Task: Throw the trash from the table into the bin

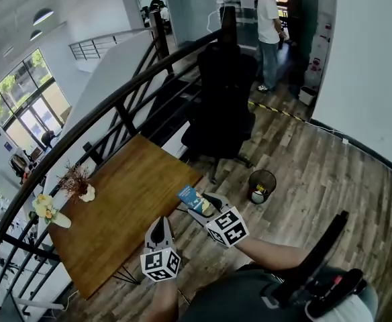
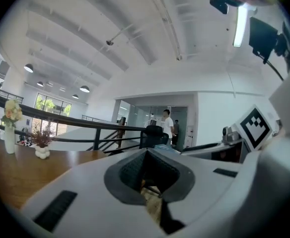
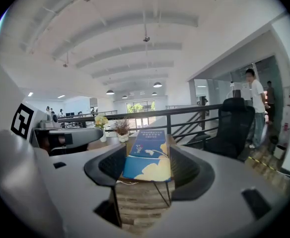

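- The wooden worktop [image 1: 125, 206] fills the left of the head view, beside a black stair railing [image 1: 115, 106].
- A black office chair [image 1: 223, 92] stands on the plank floor past the worktop's far corner.
- The black mesh bin [image 1: 251, 180] sits on the floor near the chair's base, well apart from the worktop, with something pale lying inside.
- The right hand-held gripper [image 1: 206, 206] has its jaws spread wide and clamped on a blue box [image 3: 147, 157] with a yellow print. It holds the box in the air just off the worktop's edge on the bin's side.
- The left hand-held gripper [image 1: 159, 228] hangs over the worktop's near edge with its jaws drawn together and nothing between them.
- A white vase of yellow flowers [image 1: 48, 213] and a small white pot of dried sprigs [image 1: 82, 188] stand at the worktop's far-left edge.
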`<state>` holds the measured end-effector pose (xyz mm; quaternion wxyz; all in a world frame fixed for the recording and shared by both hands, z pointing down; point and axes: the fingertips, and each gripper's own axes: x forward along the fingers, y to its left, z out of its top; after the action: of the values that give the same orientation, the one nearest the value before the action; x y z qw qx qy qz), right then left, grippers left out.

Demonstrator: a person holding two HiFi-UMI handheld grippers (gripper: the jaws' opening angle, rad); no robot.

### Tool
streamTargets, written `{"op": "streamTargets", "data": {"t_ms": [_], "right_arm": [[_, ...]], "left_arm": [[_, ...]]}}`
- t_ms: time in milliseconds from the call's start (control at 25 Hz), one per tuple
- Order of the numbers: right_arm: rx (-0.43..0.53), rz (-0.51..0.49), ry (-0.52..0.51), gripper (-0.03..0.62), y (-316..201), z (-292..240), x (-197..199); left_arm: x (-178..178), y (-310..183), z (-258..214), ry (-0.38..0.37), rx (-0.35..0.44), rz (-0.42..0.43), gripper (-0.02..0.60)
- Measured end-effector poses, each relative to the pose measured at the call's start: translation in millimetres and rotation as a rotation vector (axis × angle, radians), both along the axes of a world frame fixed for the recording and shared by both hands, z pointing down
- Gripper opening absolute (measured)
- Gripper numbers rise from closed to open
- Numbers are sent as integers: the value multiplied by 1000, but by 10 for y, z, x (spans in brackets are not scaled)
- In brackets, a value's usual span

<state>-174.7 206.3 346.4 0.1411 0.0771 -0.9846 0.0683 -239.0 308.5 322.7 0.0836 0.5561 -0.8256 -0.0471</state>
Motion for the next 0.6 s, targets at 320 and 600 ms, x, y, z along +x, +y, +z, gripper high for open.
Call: {"op": "streamTargets", "data": {"t_ms": [320, 600], "right_arm": [[-2, 141, -35, 279, -1384, -145, 954], [-4, 211, -54, 279, -2231, -94, 1751]], "left_arm": [[747, -1411, -123, 2, 12, 106, 12], [1332, -2298, -87, -13, 8, 161, 11]]}}
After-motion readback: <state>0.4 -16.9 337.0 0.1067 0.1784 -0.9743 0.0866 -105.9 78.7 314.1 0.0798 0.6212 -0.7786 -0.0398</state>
